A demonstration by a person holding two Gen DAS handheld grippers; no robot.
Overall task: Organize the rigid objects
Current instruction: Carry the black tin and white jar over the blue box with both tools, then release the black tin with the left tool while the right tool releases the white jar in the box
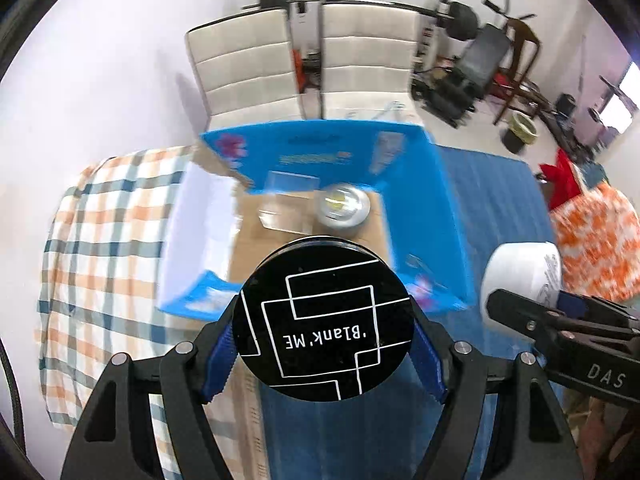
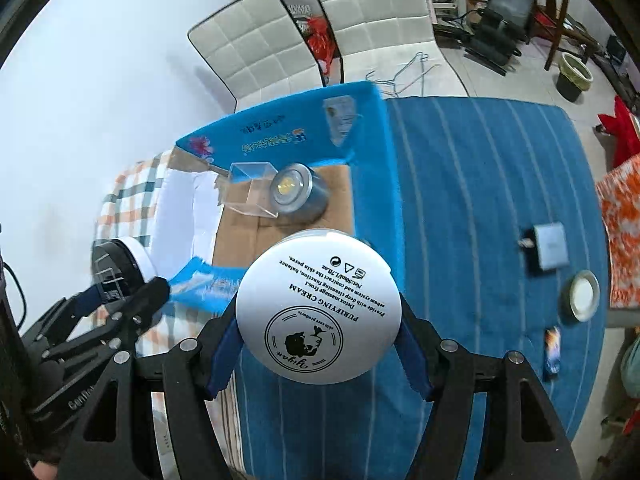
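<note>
Here's the left gripper [image 1: 323, 334], centre bottom of its own view, clamped on a round black jar with white line art and the words 'Blank' ME' on its lid [image 1: 323, 322]; the blue pads [image 1: 220, 356] press its sides left and right. The lid faces the camera, glossy and flat, and the jar hangs above the near edge of the open blue cardboard box with a brown floor [image 1: 416, 184].

Over to the right gripper [image 2: 318, 312], also centre bottom of its view, closed tight on a round white jar printed "PURIFYING CREAM" with a circular black logo [image 2: 318, 308]. Blue pads [image 2: 224, 354] grip it on both sides, and it sits over the box's near right corner in the frame.

Both grippers point steeply down at the table. At the lower left of the right view the left gripper shows side-on with its black jar.

Inside the box, mid-frame, a clear plastic cube [image 2: 250, 190] stands just beside a round silver tin with a pale yellow centre [image 2: 294, 192].

On the blue striped cloth [image 2: 480, 184], at the right of the frame, lie a grey square plug adapter [image 2: 550, 246], a round silver-rimmed lid [image 2: 584, 295] and a small dark packet [image 2: 553, 350]. A checked cloth [image 1: 104, 248] lies left of the box.
</note>
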